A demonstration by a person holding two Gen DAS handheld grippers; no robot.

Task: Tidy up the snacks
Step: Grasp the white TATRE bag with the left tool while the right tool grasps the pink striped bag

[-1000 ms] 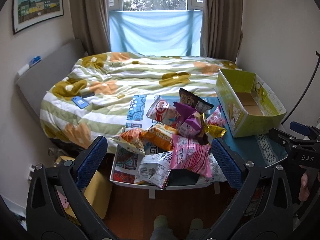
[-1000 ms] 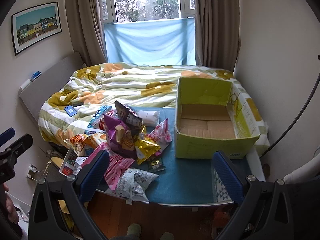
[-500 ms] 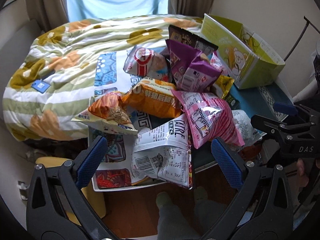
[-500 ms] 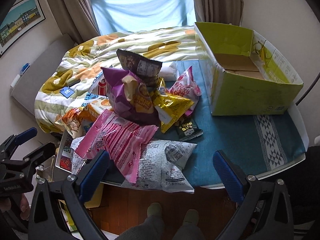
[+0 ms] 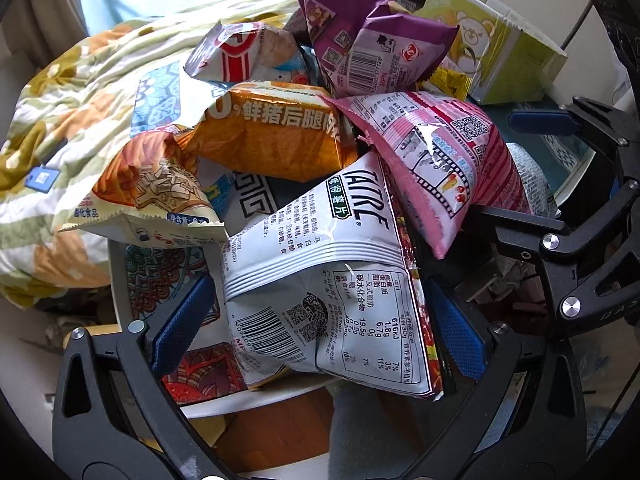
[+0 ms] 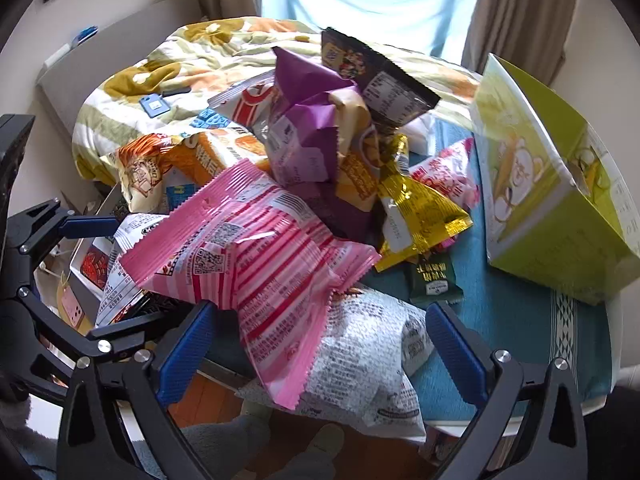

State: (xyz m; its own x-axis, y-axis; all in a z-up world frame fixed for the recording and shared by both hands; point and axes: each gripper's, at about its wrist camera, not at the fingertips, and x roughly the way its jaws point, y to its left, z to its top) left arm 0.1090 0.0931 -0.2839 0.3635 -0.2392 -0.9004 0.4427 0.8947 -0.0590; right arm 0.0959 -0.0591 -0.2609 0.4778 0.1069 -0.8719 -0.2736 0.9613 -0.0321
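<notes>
Snack bags are piled on a teal-clothed table (image 6: 520, 328). In the left wrist view my left gripper (image 5: 318, 330) is open, its blue pads either side of a white chip bag (image 5: 320, 264) without squeezing it. Behind that bag lie a pink bag (image 5: 432, 160), an orange bag (image 5: 272, 136) and a purple bag (image 5: 368, 40). My right gripper (image 6: 320, 348) is open around the lower corner of the pink bag (image 6: 256, 248), which rests on a silver-grey bag (image 6: 360, 352). An open yellow-green box (image 6: 552, 200) stands at the right.
A gold packet (image 6: 416, 208) and a small dark green packet (image 6: 434, 280) lie between the pile and the box. A bed with a floral quilt (image 5: 80, 100) lies behind the table. Wooden floor and a person's feet show below the table's near edge.
Both grippers have come down and forward from a high view of the room to the near edge of the pile. The bags now lie between their open fingers.
</notes>
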